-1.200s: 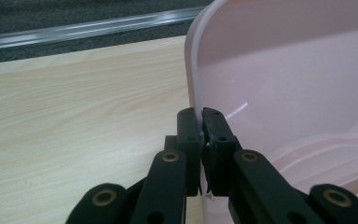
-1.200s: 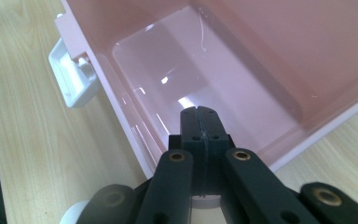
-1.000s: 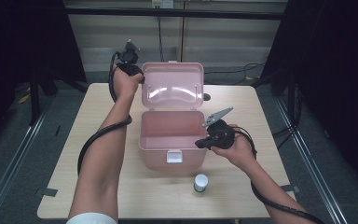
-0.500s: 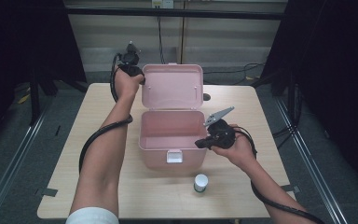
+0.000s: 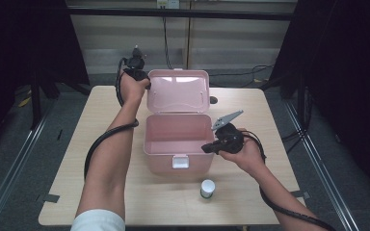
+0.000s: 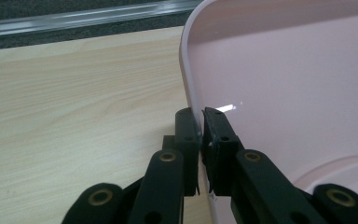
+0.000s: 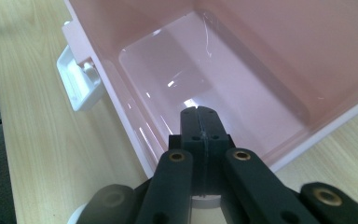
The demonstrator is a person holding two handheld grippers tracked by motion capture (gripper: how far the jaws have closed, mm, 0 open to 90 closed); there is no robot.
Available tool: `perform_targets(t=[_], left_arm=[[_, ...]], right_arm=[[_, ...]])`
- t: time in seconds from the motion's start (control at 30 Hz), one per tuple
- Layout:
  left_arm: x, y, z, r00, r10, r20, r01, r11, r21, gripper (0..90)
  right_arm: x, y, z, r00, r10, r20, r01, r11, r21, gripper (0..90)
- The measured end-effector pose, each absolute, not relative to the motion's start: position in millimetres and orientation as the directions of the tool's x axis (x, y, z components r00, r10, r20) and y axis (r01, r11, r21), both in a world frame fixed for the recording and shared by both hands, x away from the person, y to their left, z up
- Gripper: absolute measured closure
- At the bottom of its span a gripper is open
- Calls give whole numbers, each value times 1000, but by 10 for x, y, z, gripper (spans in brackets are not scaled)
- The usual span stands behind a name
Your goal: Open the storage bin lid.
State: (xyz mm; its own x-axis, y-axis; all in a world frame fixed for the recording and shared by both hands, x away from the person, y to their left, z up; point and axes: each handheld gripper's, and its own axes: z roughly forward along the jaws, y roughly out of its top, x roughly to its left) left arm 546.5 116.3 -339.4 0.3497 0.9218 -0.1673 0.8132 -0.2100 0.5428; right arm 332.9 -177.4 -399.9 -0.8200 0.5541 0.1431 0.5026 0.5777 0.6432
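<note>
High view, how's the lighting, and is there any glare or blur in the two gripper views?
High view: table evenly lit, surroundings dark, soft sheen on the pink lid. Left gripper view: small bright glare spot on the lid beside the left tongs, sharp wood grain. Right gripper view: white reflections on the pink box floor, right tongs base slightly blurred.

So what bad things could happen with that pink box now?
The left gripper pinches only the thin edge of the raised pink plastic lid, so the lid might slip free and drop shut. The shut right gripper hangs over the pink plastic box and might get caught under it. The small white-capped jar could be knocked by the forearm.
</note>
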Motion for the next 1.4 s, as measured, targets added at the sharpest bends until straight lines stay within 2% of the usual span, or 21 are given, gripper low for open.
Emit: perform_targets(t=[1.4], left_arm=[[5497, 1164, -3809, 345, 922, -175, 832, -214, 512, 821]], right_arm=[[3293, -1790, -3994, -819, 558, 133, 501, 582, 640, 900]])
